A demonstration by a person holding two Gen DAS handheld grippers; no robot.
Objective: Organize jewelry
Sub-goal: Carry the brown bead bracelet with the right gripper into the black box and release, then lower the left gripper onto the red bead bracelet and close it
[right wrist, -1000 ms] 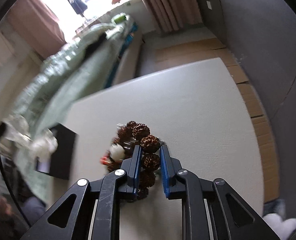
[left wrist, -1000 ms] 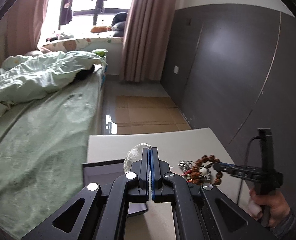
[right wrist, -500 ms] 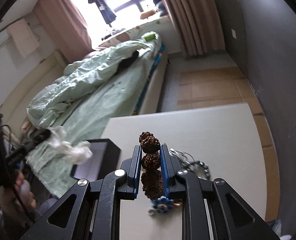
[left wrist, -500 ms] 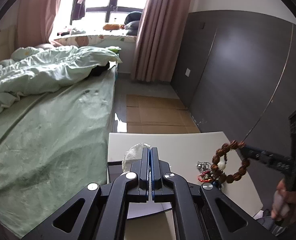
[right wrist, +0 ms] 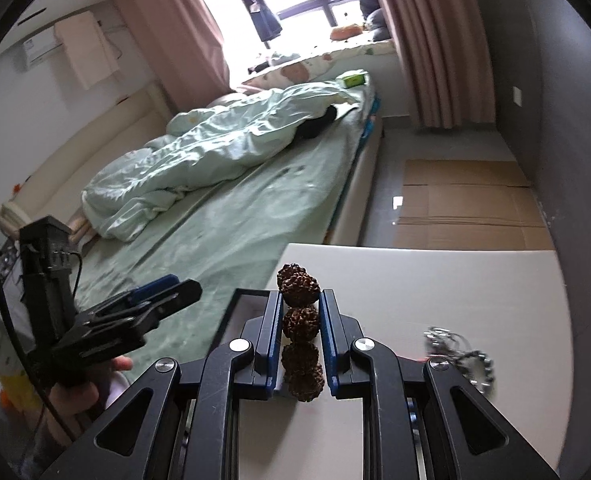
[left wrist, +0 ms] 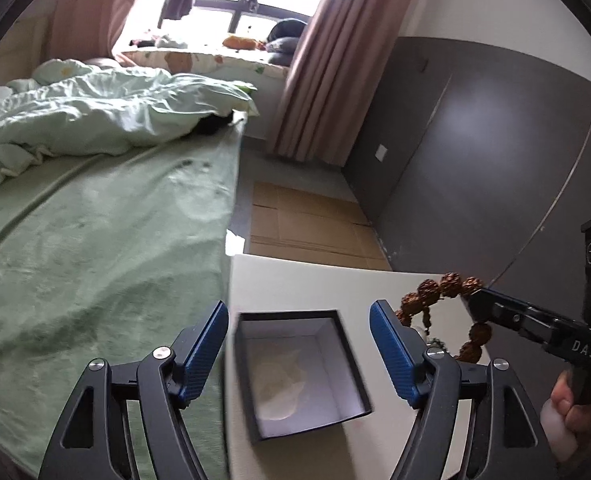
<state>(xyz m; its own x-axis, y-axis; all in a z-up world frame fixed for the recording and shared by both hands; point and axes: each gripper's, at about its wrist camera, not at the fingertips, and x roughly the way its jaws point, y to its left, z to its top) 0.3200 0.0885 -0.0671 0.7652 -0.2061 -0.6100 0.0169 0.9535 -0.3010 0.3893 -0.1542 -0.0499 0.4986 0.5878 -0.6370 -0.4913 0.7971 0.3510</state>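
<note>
A dark open box (left wrist: 351, 364) with a pale lining sits on the white table (left wrist: 295, 284); a clear plastic wrapper (left wrist: 279, 384) lies inside it. My left gripper (left wrist: 299, 316) is open and empty, its blue pads either side of the box's far end. My right gripper (right wrist: 300, 304) is shut on a brown bead bracelet (right wrist: 299, 298), held in the air; it also shows in the left wrist view (left wrist: 447, 284), to the right of the box. The left gripper shows open at the left of the right wrist view (right wrist: 167, 292).
A silver chain and other jewelry (right wrist: 459, 352) lie on the table to the right. A bed with green bedding (left wrist: 95, 220) borders the table's left edge. A dark grey wall (left wrist: 495, 160) runs along the right. Cardboard (left wrist: 307, 220) covers the floor beyond.
My left gripper has opened and let go of the plastic wrapper, which now lies in the box. My right gripper has lifted the bracelet off the table and carried it toward the box.
</note>
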